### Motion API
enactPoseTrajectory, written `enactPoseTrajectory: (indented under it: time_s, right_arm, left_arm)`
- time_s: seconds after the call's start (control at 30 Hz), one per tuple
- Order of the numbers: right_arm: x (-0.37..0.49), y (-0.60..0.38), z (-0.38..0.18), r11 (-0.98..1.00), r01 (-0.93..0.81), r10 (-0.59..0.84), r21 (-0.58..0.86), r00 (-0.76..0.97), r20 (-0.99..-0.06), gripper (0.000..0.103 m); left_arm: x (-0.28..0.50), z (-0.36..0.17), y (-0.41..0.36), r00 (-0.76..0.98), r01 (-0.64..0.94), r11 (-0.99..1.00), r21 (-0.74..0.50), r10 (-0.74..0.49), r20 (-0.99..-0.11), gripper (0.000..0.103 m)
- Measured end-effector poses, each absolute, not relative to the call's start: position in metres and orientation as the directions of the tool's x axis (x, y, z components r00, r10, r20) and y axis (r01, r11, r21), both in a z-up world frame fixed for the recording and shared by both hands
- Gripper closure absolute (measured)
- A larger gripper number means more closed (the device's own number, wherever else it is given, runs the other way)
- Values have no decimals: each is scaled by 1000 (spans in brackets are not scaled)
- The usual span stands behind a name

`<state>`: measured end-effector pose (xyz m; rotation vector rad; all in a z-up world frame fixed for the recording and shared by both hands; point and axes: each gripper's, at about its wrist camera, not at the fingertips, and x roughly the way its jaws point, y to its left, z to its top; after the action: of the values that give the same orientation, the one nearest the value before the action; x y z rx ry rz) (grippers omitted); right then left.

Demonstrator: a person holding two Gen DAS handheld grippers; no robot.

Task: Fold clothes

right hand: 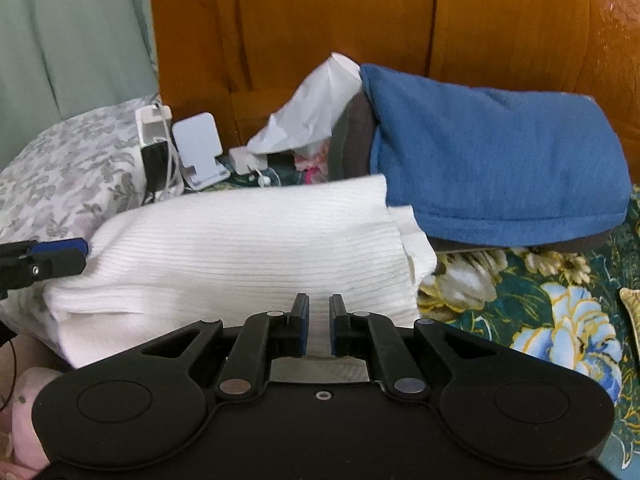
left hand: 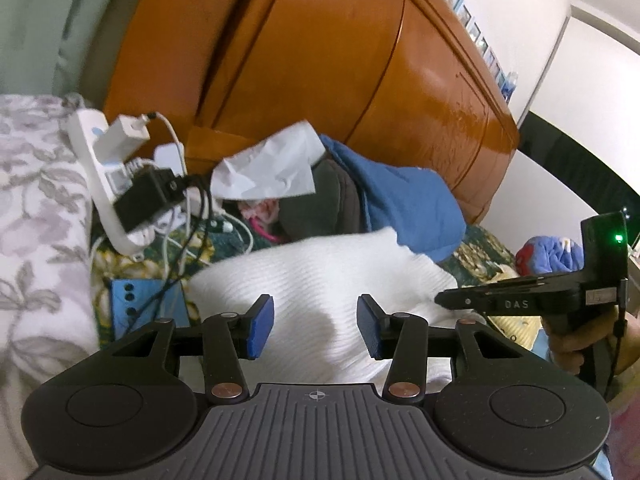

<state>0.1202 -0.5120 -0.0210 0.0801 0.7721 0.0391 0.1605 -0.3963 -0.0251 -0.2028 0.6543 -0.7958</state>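
White ribbed knit (right hand: 248, 240), folded into a thick bundle on the floral bedspread (right hand: 520, 312), lying at 12 o'clock from both tongs. Right gripper (right hand: 319, 320) nearly closed at the near edge, a strip of the knit filling the narrow gap, seemingly pinched. Left gripper (left hand: 316, 326) wide, pads apart over the knit's left end, pressing on nothing.

Risks from here:
- Only one end gripped. Lifting or dragging now likely to let the loose end sag and undo the layers.
- Blue garment (right hand: 500, 168) at 2 o'clock, overlapping the knit's far corner. Pulling the knit toward 6 o'clock likely to drag that pile along or topple it.
- Power strip (left hand: 100, 184) and loose cables (left hand: 188, 232) at 10 o'clock, near the left tongs. Swinging that way liable to snag a wire or pinch one along with cloth.
- Thick, springy ribbing. Shallow bite apt to slip off; hard to tell how many layers caught.
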Motion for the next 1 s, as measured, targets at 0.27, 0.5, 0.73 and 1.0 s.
enactPoseTrajectory:
  time_s: [0.27, 0.5, 0.73, 1.0]
  right_arm:
    - [104, -486, 1, 998, -22, 51, 51, 740, -671, 84]
    - [83, -448, 4, 999, -28, 37, 24, 731, -682, 76]
    - [65, -413, 3, 1000, -5, 11, 10, 722, -692, 69]
    - [37, -382, 10, 1000, 10, -18, -15, 730, -683, 56]
  left_arm:
    - [152, -10, -375, 541, 599, 707, -377, -704, -461, 53]
    - [141, -8, -353, 549, 593, 718, -363, -691, -470, 44]
    - [128, -10, -327, 554, 588, 728, -352, -680, -481, 30]
    - [116, -12, -301, 556, 580, 735, -353, -673, -487, 20]
